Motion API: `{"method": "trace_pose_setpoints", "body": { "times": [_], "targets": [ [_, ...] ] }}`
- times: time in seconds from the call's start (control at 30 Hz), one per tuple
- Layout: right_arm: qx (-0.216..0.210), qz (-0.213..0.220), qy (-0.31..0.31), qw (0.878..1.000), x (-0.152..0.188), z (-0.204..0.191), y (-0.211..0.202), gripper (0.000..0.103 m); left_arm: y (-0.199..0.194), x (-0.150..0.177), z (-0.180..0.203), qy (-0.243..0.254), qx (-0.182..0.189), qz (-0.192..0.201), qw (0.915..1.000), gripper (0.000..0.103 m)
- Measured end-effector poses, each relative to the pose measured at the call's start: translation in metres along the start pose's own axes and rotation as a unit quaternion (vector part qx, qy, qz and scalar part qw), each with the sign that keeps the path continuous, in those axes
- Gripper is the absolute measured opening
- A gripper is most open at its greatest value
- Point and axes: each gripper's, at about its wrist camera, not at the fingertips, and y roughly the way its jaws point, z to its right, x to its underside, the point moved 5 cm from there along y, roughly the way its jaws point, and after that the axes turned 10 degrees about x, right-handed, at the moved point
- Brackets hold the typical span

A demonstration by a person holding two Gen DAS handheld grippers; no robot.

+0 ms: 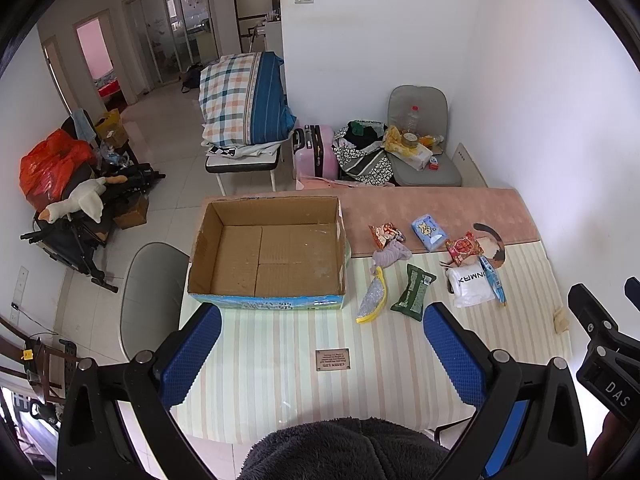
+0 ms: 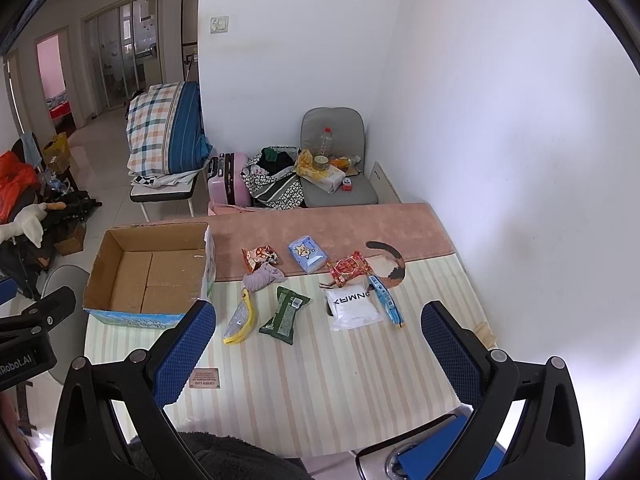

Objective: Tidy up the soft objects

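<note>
Both grippers hung above the near edge of the desk point(image 1: 280, 380), which was covered in a striped cloth with a pink band along its far side. The left gripper point(image 1: 322, 354) was released, its blue-padded fingers point(image 1: 192, 360) spread wide with nothing between them. The right gripper point(image 2: 318, 354) was likewise spread apart and carried nothing.

An open cardboard box point(image 1: 266, 252) sat on the left part of the desk with no items inside. The soft things lay scattered to its right, all outside it. Nearest the box were a yellow-edged pouch point(image 1: 371, 300) and a dark green packet point(image 1: 414, 292), side by side but apart. Just beyond them lay a lilac cloth point(image 1: 390, 254), touching a small orange snack bag point(image 1: 385, 234). Farther right sat a blue tissue pack point(image 1: 429, 232) on the pink band, then a red snack packet point(image 1: 464, 248), and nearer than that a white bag with black lettering point(image 1: 470, 286) with a slim blue packet point(image 1: 493, 280) lying against its right edge.

A small brown label point(image 1: 333, 359) was on the cloth between the left gripper's fingers. A grey chair point(image 1: 148, 300) stood just left of the desk.
</note>
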Motion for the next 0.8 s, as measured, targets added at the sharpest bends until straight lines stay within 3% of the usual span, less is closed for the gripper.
{"method": "trace_pose_setpoints", "body": {
  "times": [0.8],
  "targets": [
    [-0.003,0.009,0.003,1.0,-0.0018,0.0011,-0.0034,0.103,-0.0033,-0.0027,-0.0021,0.002,-0.003,0.003,1.0,0.103]
  ]
}}
